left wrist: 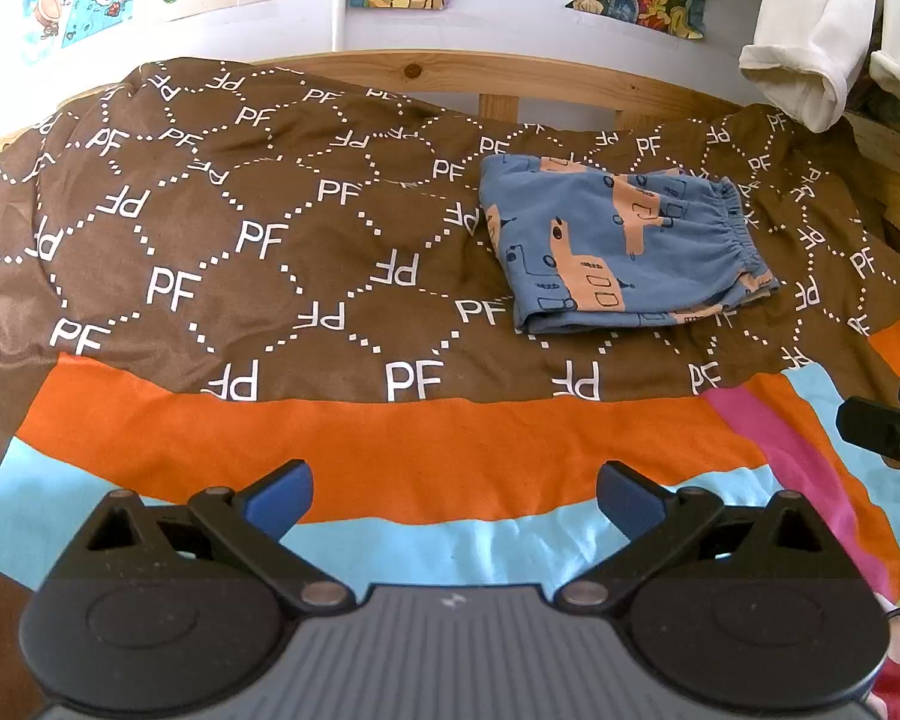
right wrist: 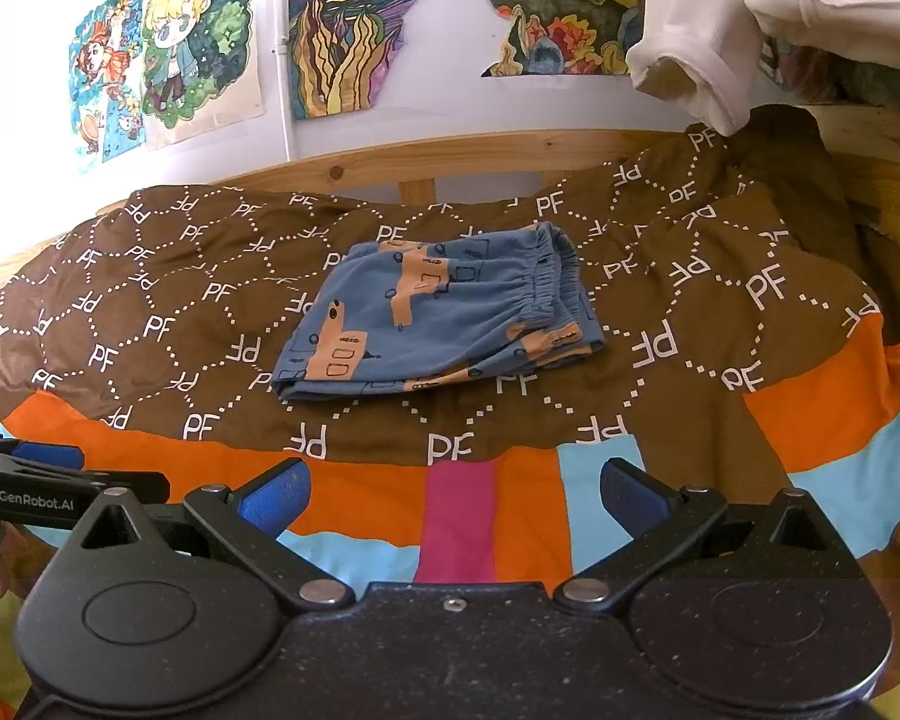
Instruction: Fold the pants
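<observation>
Pants lie on the brown patterned bedspread, at about two o'clock from the left tongs and at twelve o'clock from the right tongs. Both tongs are released, jaws spread wide, nothing between the blue pads. Both hover over the striped orange and pale blue band of the spread, well apart from the garment.

Condition of the garment: blue cloth with orange vehicle prints, already doubled into a compact, roughly square bundle. The gathered elastic waistband sits at the three o'clock side of the bundle; a folded edge with stacked layers runs along the six o'clock side. Layers are not perfectly aligned: an orange-printed strip shows past the upper layer near the five o'clock corner. The top surface is mostly smooth.

Step in hand, as judged: the folding appears finished or nearly so, with the tongs clear of the work. If a further move is wanted, it calls for a light tidy of the offset corner, or a pinch on the waistband end to carry it over for one more fold. The cloth looks soft and thin, so a grip should take all layers together

Noted in passing: a wooden bed frame at twelve o'clock, drawings on the wall, a white garment hanging at one o'clock
</observation>
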The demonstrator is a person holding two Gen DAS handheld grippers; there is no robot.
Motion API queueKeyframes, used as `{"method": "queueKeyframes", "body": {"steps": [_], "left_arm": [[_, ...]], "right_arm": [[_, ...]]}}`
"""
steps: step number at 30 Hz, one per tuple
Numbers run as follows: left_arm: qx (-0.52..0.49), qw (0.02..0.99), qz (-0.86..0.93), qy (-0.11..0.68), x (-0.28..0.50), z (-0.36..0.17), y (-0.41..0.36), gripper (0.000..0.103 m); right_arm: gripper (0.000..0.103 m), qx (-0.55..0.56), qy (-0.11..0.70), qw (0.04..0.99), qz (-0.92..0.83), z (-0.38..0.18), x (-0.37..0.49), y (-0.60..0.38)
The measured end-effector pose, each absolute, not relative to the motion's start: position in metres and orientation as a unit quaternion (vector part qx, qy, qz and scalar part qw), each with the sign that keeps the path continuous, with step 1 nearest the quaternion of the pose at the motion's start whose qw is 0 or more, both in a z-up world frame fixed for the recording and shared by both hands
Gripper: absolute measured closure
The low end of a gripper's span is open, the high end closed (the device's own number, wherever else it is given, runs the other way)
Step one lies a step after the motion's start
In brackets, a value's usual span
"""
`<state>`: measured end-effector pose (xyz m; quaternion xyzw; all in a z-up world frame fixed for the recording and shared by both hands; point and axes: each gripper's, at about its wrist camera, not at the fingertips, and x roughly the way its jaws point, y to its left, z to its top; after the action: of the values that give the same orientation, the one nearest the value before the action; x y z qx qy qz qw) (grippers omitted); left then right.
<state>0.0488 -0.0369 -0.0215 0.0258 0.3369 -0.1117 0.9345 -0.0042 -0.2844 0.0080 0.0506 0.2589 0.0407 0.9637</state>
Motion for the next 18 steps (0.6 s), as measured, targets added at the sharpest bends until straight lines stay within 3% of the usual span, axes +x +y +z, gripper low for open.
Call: {"method": "queueKeyframes", "body": {"steps": [18], "left_arm": [[0.008,0.931,-0.113,0.347,0.0498,-0.0145,-0.0312,0.000]], "right_arm": [[0.001,0.051,0.261,0.963,0.044,0.0068,-0.0041,-0.2837]]}}
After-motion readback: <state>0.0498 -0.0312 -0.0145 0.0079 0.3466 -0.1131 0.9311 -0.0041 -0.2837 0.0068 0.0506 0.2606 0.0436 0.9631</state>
